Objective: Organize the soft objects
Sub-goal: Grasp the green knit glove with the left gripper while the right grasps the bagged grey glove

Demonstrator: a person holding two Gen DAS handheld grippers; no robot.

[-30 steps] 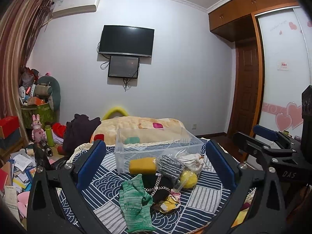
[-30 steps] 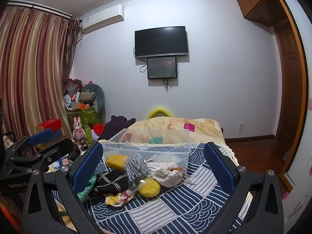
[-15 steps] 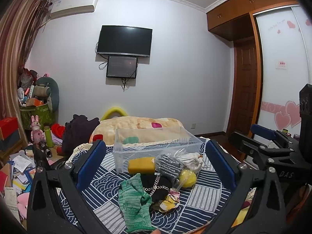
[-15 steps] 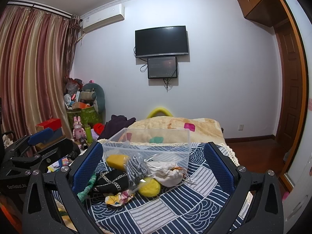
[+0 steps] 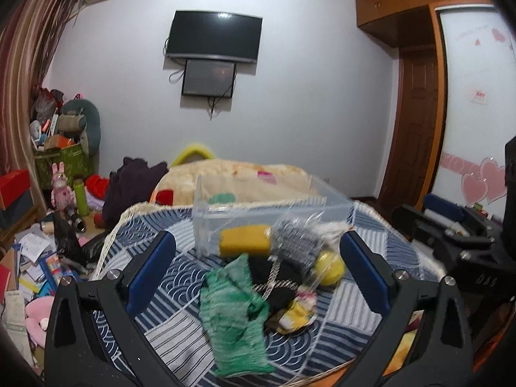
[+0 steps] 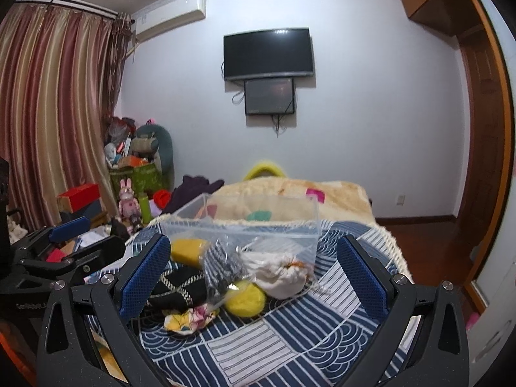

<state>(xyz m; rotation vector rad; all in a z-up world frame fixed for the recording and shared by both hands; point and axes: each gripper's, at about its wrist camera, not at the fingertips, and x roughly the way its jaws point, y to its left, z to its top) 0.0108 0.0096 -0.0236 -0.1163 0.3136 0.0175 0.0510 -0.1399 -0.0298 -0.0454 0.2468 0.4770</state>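
A pile of soft things lies on a blue patterned cloth [image 5: 167, 293] in front of a clear plastic box [image 5: 267, 213]. Nearest my left gripper [image 5: 258, 258] is a green knitted cloth [image 5: 232, 312], then a black pouch [image 5: 274, 277], a yellow sponge [image 5: 245, 242], a grey striped item in a bag [image 5: 296, 245], a yellow ball [image 5: 329, 267] and a floral piece [image 5: 296, 309]. My right gripper [image 6: 254, 258] faces the same pile: a white drawstring bag [image 6: 280, 274], the yellow ball [image 6: 245, 300] and the clear box [image 6: 242, 229]. Both grippers are open and hold nothing.
A beige blanket [image 5: 232, 177] covers the bed behind the box. Clutter of books, toys and a green bin [image 5: 61, 161] fills the floor at the left. The other gripper [image 5: 451, 232] shows at the right edge of the left wrist view. A wooden door [image 6: 483, 148] stands right.
The left wrist view has tilted down and moved slightly closer to the pile, with motion blur. The right gripper has barely moved. Nothing was picked up.
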